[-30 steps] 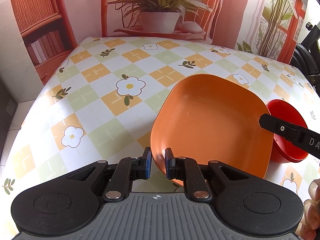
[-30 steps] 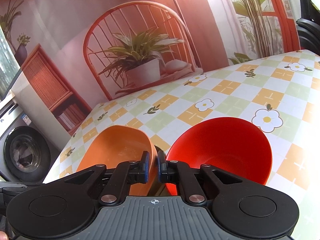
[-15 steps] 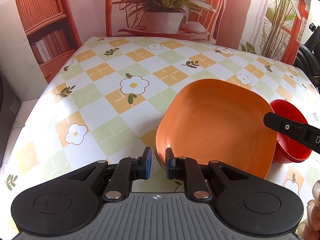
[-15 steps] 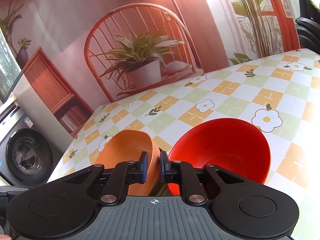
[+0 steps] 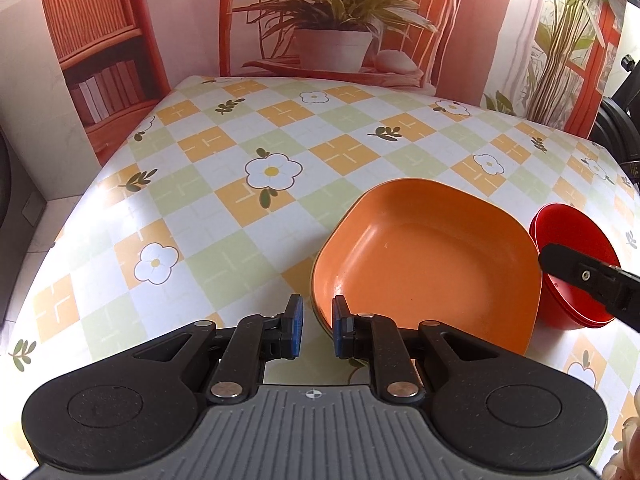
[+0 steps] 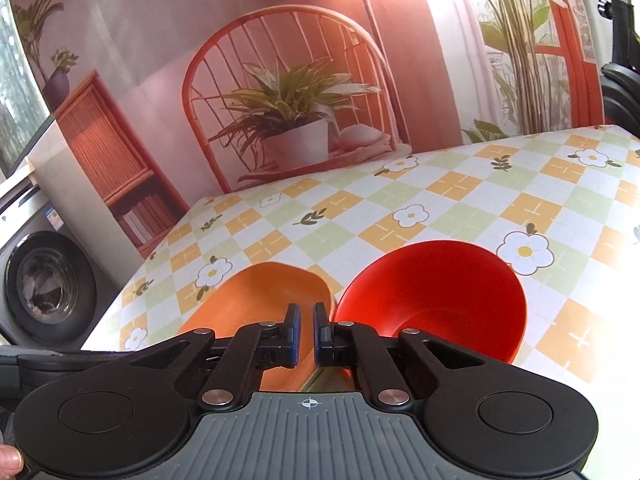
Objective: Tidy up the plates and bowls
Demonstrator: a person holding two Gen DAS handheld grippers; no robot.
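Note:
An orange square plate (image 5: 432, 264) lies flat on the flowered table (image 5: 240, 152), on top of another plate whose greenish rim just shows. Its near left corner sits between the pads of my left gripper (image 5: 318, 326), which is open. To the plate's right stand nested red bowls (image 5: 572, 224). In the left wrist view one finger (image 5: 580, 276) of the right gripper reaches over the bowls' left rim. My right gripper (image 6: 307, 334) is almost shut, with a thin slit and nothing in it. It points between the orange plate (image 6: 256, 300) and the red bowl (image 6: 436, 292).
A printed backdrop (image 5: 332, 40) of a chair and a potted plant stands along the table's far edge. A washing machine (image 6: 44, 288) is off the table's left side. The tablecloth left of and behind the dishes lies bare. A hand (image 5: 628, 444) shows at the lower right.
The orange plate has come down flat and sits farther from the left camera. The left pads have spread slightly. The right pads widened a little, then narrowed again.

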